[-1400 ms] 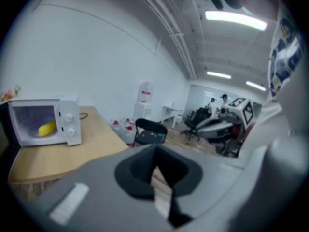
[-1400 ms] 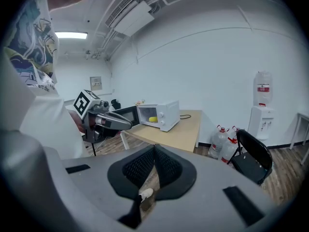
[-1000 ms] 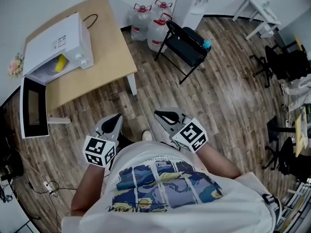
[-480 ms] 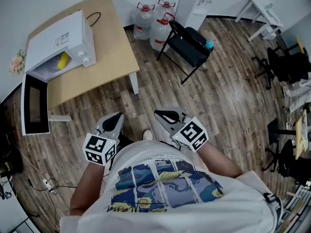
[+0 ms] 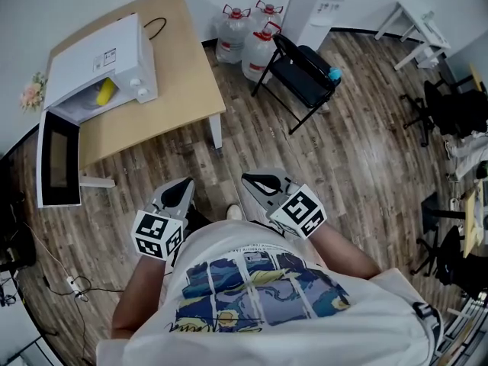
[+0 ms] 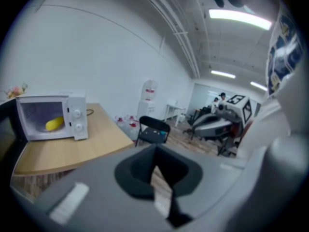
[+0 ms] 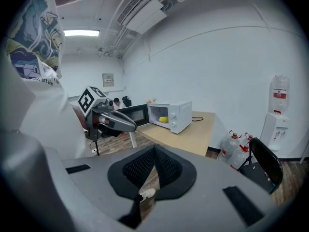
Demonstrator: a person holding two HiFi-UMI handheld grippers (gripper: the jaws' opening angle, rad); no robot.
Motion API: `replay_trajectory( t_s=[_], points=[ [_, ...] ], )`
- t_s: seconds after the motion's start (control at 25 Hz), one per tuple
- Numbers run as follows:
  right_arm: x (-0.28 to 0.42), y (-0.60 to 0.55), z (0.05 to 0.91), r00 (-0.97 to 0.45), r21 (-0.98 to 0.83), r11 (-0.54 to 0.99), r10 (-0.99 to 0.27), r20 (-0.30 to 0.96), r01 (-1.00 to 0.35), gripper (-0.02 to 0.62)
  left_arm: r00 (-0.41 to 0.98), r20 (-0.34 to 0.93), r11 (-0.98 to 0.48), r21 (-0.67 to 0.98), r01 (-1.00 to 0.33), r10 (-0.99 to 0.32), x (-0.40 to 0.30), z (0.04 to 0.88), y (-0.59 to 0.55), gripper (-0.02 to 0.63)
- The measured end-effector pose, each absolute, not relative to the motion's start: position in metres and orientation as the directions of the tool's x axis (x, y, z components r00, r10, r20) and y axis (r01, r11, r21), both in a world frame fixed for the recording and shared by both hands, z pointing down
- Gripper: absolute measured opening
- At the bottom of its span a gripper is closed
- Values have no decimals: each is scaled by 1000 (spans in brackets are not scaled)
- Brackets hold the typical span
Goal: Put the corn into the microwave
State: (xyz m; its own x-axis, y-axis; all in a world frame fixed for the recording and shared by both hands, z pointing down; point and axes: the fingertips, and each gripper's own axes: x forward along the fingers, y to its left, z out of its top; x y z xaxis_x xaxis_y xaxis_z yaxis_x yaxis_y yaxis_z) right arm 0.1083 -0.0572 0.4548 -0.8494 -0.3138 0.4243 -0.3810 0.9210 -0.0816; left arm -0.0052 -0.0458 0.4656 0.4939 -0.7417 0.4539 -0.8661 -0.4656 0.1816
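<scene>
The yellow corn (image 5: 105, 91) lies inside the white microwave (image 5: 99, 59), whose door (image 5: 59, 158) hangs wide open toward the floor side. The microwave stands on a wooden table (image 5: 164, 97) at the upper left. Both grippers are held close to the person's body, far from the table. My left gripper (image 5: 183, 186) is shut with nothing in it, and so is my right gripper (image 5: 256, 180). The left gripper view shows its shut jaws (image 6: 154, 166), with corn (image 6: 54, 123) in the microwave (image 6: 72, 117) to the left. The right gripper view shows the corn (image 7: 164, 119) past the left gripper (image 7: 116, 122).
A black folding chair (image 5: 301, 71) stands right of the table, with large water bottles (image 5: 248, 36) and a white water dispenser (image 5: 316, 2) behind it. Office chairs (image 5: 450, 105) sit at the far right. Cables (image 5: 72, 284) lie on the wooden floor at the left.
The table and microwave have drifted slightly rightward and downward in the head view. Both grippers keep their place and stay shut.
</scene>
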Motion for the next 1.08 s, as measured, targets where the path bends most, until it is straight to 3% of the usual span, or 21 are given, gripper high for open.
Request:
replay_trajectory(
  t_s=[1.08],
  points=[
    [120,-78,472,-820,-97,893,-356,448,-440,8,496,457,-469,182,-864,-738,-15,474,-87,9]
  ],
)
